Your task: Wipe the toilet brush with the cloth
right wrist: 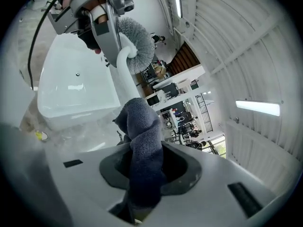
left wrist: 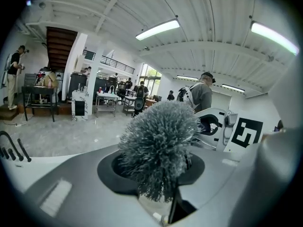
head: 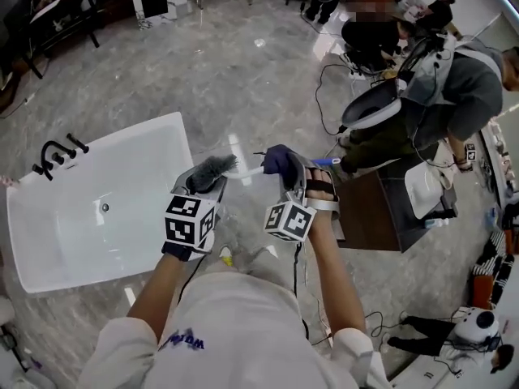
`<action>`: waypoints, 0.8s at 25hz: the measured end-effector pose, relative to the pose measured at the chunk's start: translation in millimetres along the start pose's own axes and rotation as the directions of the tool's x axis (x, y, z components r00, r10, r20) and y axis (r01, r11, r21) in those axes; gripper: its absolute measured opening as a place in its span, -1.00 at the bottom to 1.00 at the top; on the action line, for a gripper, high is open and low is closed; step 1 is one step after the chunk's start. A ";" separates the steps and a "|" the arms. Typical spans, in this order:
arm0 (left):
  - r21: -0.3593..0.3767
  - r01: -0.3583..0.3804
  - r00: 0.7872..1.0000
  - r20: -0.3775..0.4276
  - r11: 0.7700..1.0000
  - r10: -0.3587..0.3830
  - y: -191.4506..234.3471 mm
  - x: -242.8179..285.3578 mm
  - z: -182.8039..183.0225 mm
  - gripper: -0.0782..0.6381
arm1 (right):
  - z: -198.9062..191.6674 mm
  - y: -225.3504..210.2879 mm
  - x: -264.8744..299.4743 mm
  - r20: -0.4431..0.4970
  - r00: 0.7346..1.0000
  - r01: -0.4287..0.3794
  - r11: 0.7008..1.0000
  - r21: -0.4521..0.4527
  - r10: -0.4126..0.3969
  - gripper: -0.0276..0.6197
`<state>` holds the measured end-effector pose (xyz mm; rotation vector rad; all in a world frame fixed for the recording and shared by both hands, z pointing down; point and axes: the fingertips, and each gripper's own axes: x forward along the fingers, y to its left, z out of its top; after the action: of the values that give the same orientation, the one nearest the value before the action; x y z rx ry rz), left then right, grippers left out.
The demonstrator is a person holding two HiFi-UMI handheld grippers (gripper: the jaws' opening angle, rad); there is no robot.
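At frame centre, left hand-held gripper (head: 208,185) closed on the toilet brush (head: 212,168) just below its grey bristle head, right hand-held gripper (head: 290,173) clamped on a dark blue cloth (head: 278,159) lying against the brush's white handle, white bathtub (head: 49,241) at left on the marble floor (head: 243,71)

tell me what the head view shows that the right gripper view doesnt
Only the head view: the black tap and the person's white shirt. Only the right gripper view: the ceiling light and staircase. Both: the white tub, the toilet brush in the left gripper, and the cloth in the right gripper.
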<state>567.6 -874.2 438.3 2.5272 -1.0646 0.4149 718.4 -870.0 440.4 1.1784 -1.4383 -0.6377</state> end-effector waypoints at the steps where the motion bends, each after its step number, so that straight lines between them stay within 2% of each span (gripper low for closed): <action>1: -0.002 -0.006 1.000 -0.002 1.000 0.006 5.4 9.6 4.8 -0.37 | -3.9 -5.1 11.2 -0.001 1.000 0.000 1.000 -0.005 0.000 -0.57; 6: -0.013 -0.024 1.000 -0.016 1.000 0.024 24.4 58.7 15.8 -0.37 | -25.2 -17.8 65.0 -0.006 1.000 -0.012 1.000 -0.013 0.012 -0.57; 11: -0.031 -0.061 0.998 -0.027 0.998 0.060 33.5 136.7 40.1 -0.37 | -60.7 -46.1 140.2 0.017 0.999 -0.029 1.000 0.004 0.029 -0.57; 16: -0.054 -0.118 0.992 -0.052 0.992 0.115 42.4 205.9 79.3 -0.37 | -86.6 -89.2 218.6 0.074 0.995 -0.068 0.998 0.007 0.068 -0.56; 20: -0.048 -0.166 0.986 -0.039 0.985 0.164 54.8 248.8 120.2 -0.36 | -105.3 -137.9 276.2 0.130 0.990 -0.047 0.999 -0.022 0.050 -0.56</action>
<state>709.8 -1117.3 443.1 2.3871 -1.2599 0.4681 891.5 -1146.0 456.1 1.1004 -1.5632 -0.7038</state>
